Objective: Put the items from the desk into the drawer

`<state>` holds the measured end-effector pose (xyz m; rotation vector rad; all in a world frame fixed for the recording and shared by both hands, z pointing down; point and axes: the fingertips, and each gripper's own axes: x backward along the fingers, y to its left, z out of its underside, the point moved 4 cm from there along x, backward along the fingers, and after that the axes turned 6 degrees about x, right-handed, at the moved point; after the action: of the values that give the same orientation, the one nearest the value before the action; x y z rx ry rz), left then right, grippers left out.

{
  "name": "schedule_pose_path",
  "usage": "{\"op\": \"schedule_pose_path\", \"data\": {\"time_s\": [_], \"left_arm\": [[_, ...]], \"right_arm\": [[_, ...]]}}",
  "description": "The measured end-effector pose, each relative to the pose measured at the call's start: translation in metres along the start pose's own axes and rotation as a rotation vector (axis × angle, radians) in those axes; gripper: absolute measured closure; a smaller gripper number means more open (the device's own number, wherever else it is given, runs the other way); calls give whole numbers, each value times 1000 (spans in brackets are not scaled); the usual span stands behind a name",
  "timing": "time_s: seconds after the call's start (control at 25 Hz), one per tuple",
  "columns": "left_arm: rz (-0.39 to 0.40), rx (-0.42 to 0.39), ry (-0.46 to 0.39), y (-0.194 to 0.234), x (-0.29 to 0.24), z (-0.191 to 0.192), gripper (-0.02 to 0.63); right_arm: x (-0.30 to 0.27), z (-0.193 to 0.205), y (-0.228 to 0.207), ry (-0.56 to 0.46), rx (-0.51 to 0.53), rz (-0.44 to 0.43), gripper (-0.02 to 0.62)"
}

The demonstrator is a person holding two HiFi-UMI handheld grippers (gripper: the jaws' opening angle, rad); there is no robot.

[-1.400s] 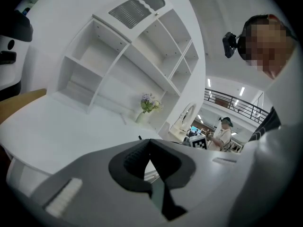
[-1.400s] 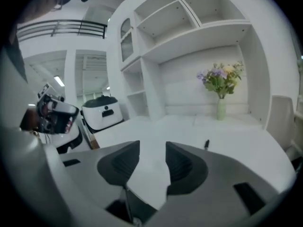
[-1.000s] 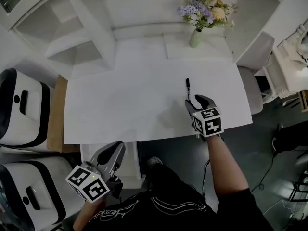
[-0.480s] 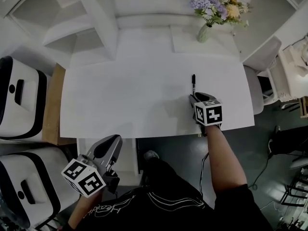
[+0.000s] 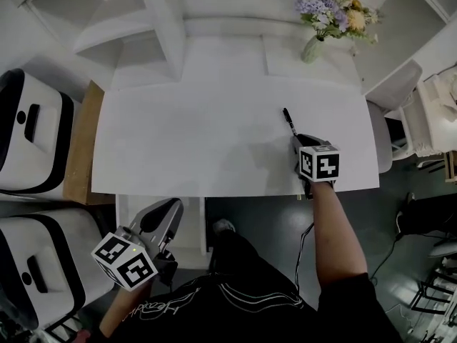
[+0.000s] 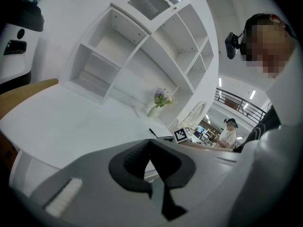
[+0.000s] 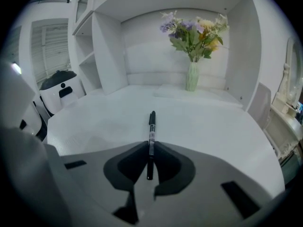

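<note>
A black pen (image 5: 288, 121) (image 7: 151, 126) lies along the white desk (image 5: 186, 141), tip pointing away from me. My right gripper (image 5: 300, 144) (image 7: 149, 162) is shut on the pen's near end, low over the desk's front right part. My left gripper (image 5: 163, 210) (image 6: 150, 157) hangs below the desk's front edge at the left, over a white drawer (image 5: 191, 227). Its pads meet with nothing between them. In the left gripper view the pen (image 6: 152, 133) shows far off on the desk.
A vase of flowers (image 5: 314, 43) (image 7: 191, 74) stands at the desk's back right. White shelves (image 5: 121, 34) rise at the back left. Two white and black machines (image 5: 28, 141) and a wooden board (image 5: 78, 148) flank the left edge. A chair (image 5: 382, 131) stands right.
My right gripper slid forward onto the pen's near end and shut on it; the pen now lies slightly tilted. The left gripper stayed below the desk edge.
</note>
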<state>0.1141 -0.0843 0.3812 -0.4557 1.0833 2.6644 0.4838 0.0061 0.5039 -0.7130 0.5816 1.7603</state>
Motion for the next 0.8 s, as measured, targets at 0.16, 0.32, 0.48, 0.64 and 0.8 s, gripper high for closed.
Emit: {"op": "schedule_pose_path", "data": {"time_s": [0.16, 0.32, 0.48, 0.64, 0.8], "left_arm": [[-8, 1, -21, -4, 12, 1, 597], [-11, -5, -52, -12, 28, 1, 597], [-22, -13, -90, -19, 48, 2, 597], [-39, -15, -131, -21, 74, 5, 597], [-67, -11, -168, -18, 103, 10, 597]], "right_arm": [[18, -13, 14, -65, -18, -34, 552], [48, -35, 43, -159, -1, -89, 552], [78, -58, 83, -248, 56, -165, 552], [110, -77, 130, -331, 93, -257, 552], [135, -90, 183, -395, 101, -373, 552]]}}
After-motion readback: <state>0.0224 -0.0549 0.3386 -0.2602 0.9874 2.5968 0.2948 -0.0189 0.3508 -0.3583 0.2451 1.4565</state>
